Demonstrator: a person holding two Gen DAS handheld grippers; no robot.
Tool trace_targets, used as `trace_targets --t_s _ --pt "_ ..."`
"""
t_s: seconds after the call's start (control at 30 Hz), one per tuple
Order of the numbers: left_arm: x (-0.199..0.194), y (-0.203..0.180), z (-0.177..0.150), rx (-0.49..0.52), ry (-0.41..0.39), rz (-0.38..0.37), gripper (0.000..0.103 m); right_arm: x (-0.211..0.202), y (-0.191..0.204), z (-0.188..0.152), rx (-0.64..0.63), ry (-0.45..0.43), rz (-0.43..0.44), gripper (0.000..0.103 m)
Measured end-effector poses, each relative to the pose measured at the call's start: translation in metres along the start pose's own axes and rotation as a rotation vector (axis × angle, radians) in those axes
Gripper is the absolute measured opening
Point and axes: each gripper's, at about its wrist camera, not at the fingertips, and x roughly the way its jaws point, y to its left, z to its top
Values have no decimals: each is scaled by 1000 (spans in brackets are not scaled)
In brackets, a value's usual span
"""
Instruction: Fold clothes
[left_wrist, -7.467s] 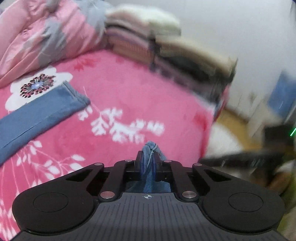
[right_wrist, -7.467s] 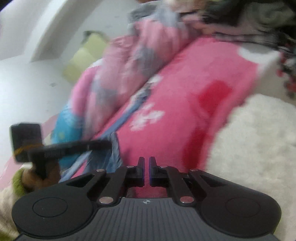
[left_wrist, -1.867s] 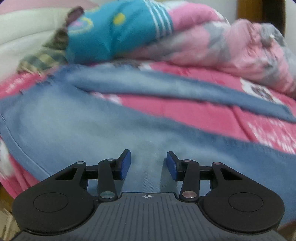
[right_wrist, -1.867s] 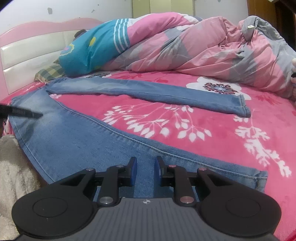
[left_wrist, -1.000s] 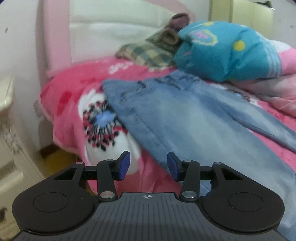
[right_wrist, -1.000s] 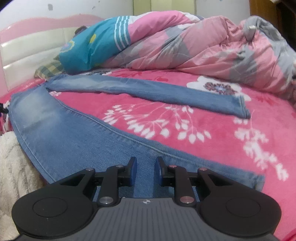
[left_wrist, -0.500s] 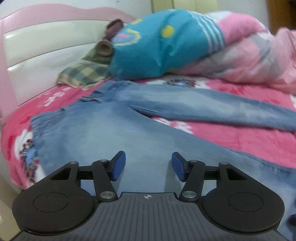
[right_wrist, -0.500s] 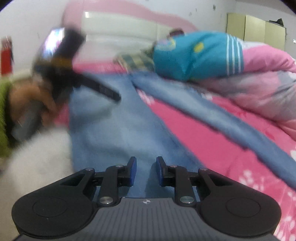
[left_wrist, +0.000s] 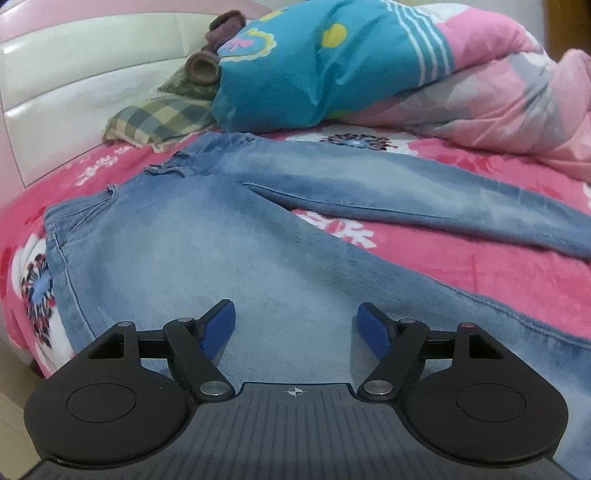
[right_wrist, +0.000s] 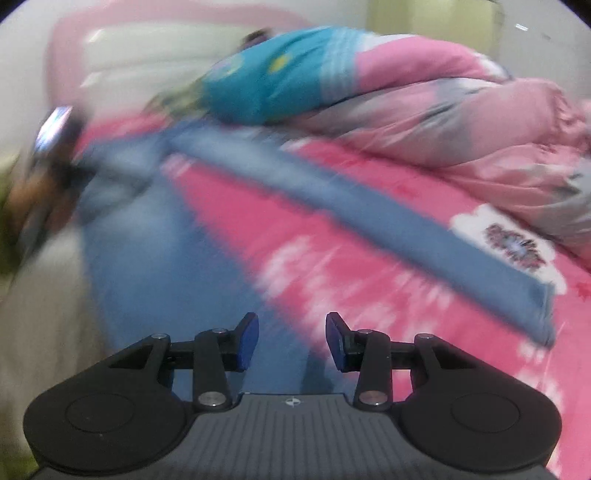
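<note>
While the jeans (left_wrist: 207, 236) lie spread flat on the pink floral bedspread (left_wrist: 461, 266), both tongs hover over the denim, tilted downward toward it. Taking the jeans as the landmark: the left gripper (left_wrist: 295, 326) hangs over the upper thigh of the nearer leg, just below the waistband, which lies toward the cream headboard (left_wrist: 74, 74). Its jaws are spreading wide and nothing sits between the blue pads (left_wrist: 218, 328); bare denim shows in the gap. The right gripper (right_wrist: 291, 341) is farther down that same near leg, at its edge where cloth meets bedspread. Its jaws are also opening, narrower than the left pair, and they pinch nothing. This view is smeared, so fine contact cannot be judged. Beyond the far leg, which runs off to the right, a rumpled pink and grey quilt (left_wrist: 498, 85) and a teal pillow (left_wrist: 314, 66) are heaped. Beside the waistband, the right view shows the other hand (right_wrist: 33, 188) as a blur.
</note>
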Motion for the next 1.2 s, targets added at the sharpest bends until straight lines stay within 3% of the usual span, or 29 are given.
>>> trace_targets --t_s 0.13,0.27,0.33,0.43,0.63,0.73,0.87,0.97,1.07,1.2 --pt "-8 -4 9 -10 -34 -27 73 61 -51 65 126 -54 46 42" --pt "-9 -16 20 -21 -67 -94 73 137 -70 104 116 -26 40 38" --pt "-6 -26 25 -28 -70 -153 73 165 -75 102 116 12 3 36" --pt "-1 -45 37 -38 -92 -261 73 172 -96 75 145 94 -75 36" --pt "24 -100 61 15 -86 -433 73 103 -159 24 299 133 -249 35" --pt "46 -128 60 57 -37 -457 73 91 -172 31 331 157 -298 35" --pt "62 -148 48 120 -7 -420 72 124 -148 73 274 89 -131 35" --pt "61 -145 43 131 -19 -423 73 174 -123 99 195 114 -32 35" --pt "65 -141 41 111 -16 -444 73 225 -122 104 179 193 -80 32" --pt "65 -138 42 98 -18 -463 74 236 -158 121 299 162 -206 29"
